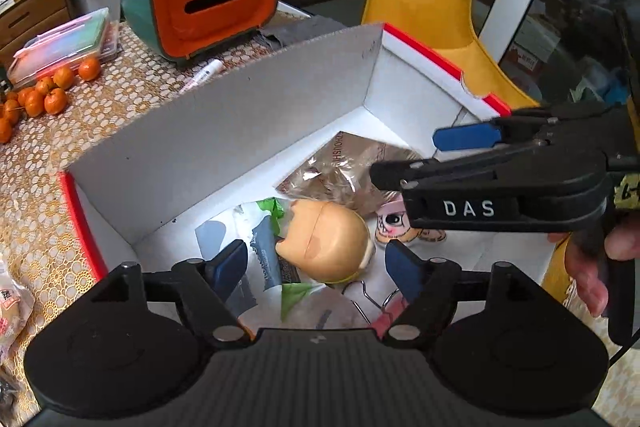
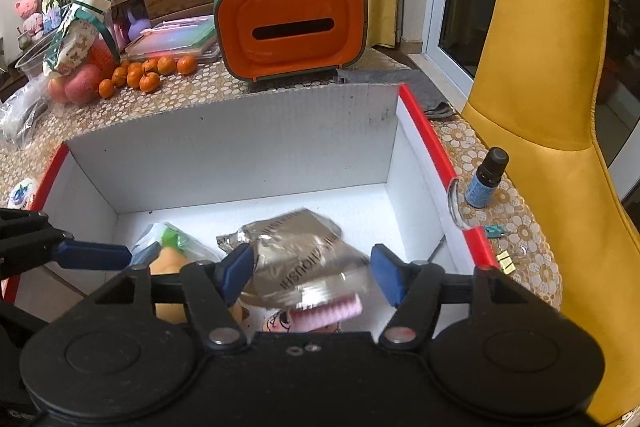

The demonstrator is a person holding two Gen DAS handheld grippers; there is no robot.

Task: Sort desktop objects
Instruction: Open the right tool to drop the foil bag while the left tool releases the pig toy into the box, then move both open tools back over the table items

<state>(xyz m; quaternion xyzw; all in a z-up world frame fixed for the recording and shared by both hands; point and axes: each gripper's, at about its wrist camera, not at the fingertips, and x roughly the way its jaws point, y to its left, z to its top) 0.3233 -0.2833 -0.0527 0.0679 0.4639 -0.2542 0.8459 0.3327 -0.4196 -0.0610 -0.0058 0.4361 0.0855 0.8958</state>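
Drop step, by the look: both grippers hang over the white cardboard box with red rim (image 2: 424, 131), left gripper (image 1: 316, 263) jaws apart w/ the tan rounded plastic toy (image 1: 332, 239) loose between and just below them, right gripper (image 2: 312, 273) jaws apart over the crinkly brown foil packet (image 2: 296, 251) and a pink ribbed item (image 2: 328, 309), nothing clamped. Next, probably: lift clear, fetch what's left outside, e.g. the small dark bottle w/ blue label (image 2: 486, 179) beyond the right jaw. Count: 1 box, 1 toy, 1 packet, 1 bottle.
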